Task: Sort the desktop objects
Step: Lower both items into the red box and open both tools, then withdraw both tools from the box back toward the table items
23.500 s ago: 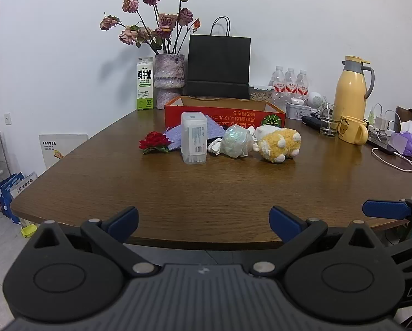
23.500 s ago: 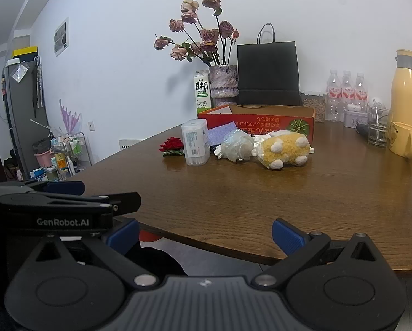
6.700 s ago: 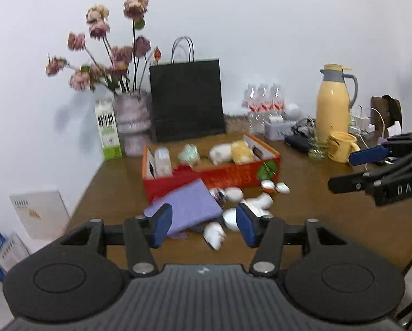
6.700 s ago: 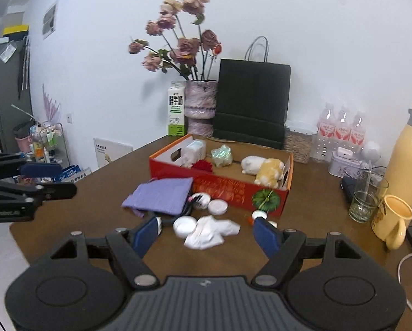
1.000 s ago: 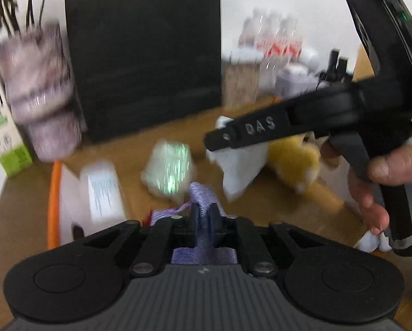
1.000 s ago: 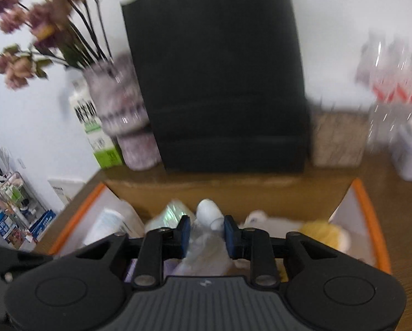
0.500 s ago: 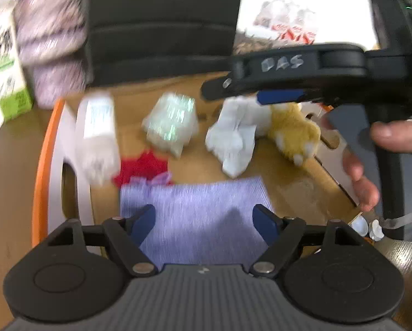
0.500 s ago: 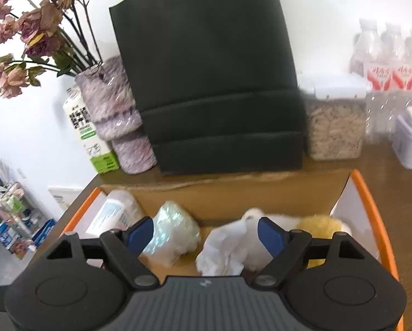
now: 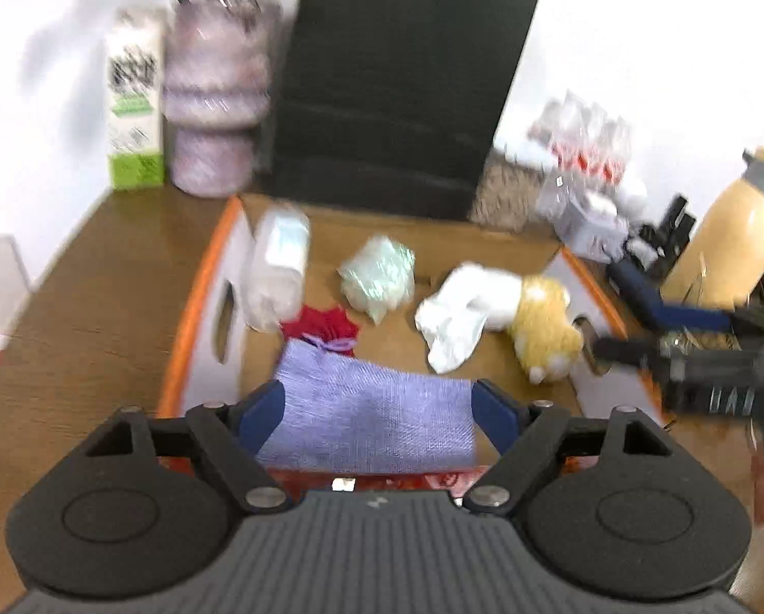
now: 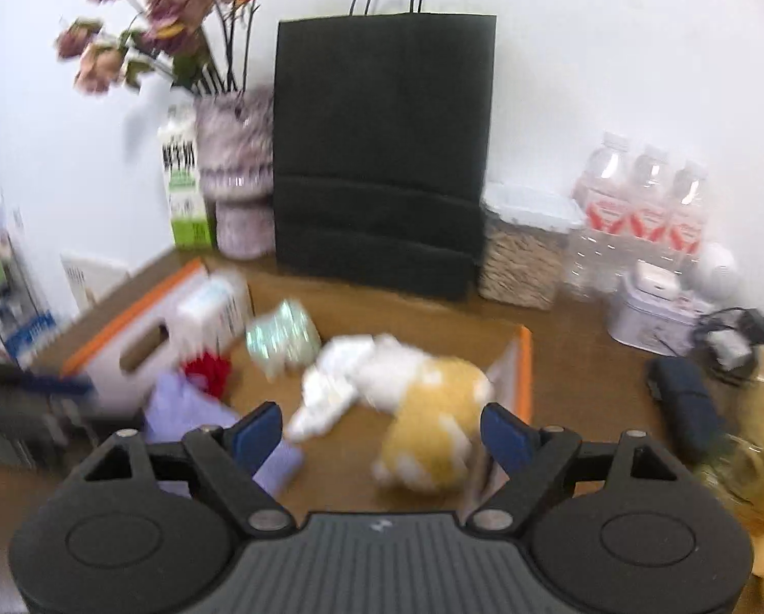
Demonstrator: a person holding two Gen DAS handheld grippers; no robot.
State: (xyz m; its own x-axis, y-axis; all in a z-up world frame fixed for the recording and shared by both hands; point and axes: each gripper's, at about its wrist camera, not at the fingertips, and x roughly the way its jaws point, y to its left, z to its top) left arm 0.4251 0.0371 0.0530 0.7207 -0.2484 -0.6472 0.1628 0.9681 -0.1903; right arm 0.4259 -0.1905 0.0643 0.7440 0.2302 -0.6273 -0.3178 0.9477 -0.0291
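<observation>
text: none legible | milk carton (image 10: 181, 184): print blurred | water bottles (image 10: 643, 199): red labels unreadable

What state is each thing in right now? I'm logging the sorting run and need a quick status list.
left gripper: open, empty
right gripper: open, empty
orange box: open-topped, holding items
purple cloth: lying flat in the box
white cloth: crumpled, in the box
yellow plush toy: lying in the box
white bottle: lying in the box
black paper bag: upright behind the box
</observation>
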